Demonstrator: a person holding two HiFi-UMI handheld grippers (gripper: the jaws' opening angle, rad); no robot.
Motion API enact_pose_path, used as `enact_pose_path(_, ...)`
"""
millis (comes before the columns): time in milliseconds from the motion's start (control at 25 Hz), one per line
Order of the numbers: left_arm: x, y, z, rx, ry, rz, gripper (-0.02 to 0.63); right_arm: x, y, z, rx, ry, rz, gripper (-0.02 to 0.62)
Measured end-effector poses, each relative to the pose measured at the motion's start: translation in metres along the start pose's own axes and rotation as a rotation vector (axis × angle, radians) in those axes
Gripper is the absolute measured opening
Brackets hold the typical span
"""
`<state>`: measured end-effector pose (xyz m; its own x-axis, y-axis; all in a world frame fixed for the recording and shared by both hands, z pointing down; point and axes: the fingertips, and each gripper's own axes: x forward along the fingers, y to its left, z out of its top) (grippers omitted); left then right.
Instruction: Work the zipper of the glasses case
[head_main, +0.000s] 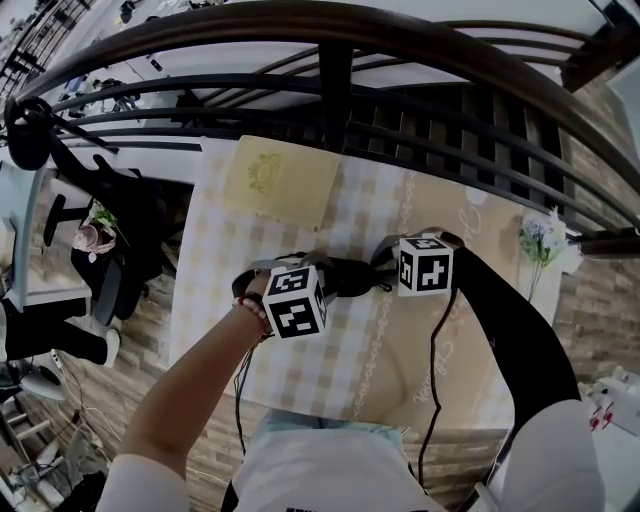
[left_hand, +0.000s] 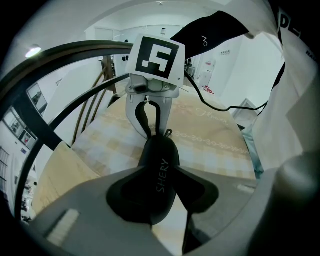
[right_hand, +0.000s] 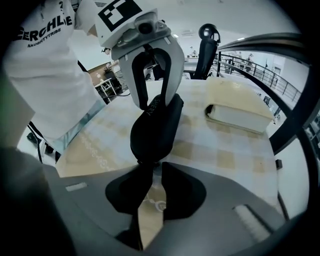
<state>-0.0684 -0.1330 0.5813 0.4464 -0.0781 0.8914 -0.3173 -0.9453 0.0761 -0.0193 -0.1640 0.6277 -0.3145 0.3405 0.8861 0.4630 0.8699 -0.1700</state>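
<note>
Now the left gripper sits clamped on the glasses case; right gripper, 2 jaws slightly apart, case end at their tips: nip the zipper pull squarely, then draw straight along the case

Head view, my end: left gripper and right gripper face each other w/ the black glasses case btwn them, over the checked tablecloth. Can't read either jaw state from here. Yellow book lies beyond the left gripper. Flowers sit out past the right gripper's outer side. Dark railing runs beyond both. Bracelet on the wrist behind the left gripper.
</note>
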Motion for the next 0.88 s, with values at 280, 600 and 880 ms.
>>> enact_pose_path(280,0.0,0.001,-0.002,0.002,0.004,-0.016,0.14,-0.001,0.001,0.002,0.032,-0.091,-0.068,0.029)
enact_pose_path(600,0.0,0.001,0.0,0.0,-0.006,-0.015,0.14,-0.016,0.0,-0.007,0.089,-0.085,-0.161,0.028)
enact_pose_path(880,0.0,0.0,0.0,0.004,-0.005,-0.023,0.14,-0.015,0.0,-0.005,0.126,-0.105,-0.199,0.031)
